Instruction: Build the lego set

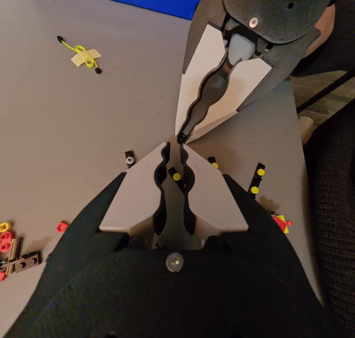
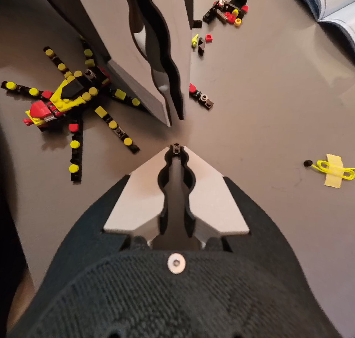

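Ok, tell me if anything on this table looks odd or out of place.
One thing: a neon yellow cord with black ends is taped flat to the table, away from the spider model. It looks unrelated to the bricks.

Your spider model (image 2: 63,98), yellow and black bodied with a red head, lies flat on the table, black legs with yellow studs splayed. Right of it, a small black piece (image 2: 176,149) sits pinched, with loose bricks (image 2: 226,11) beyond.
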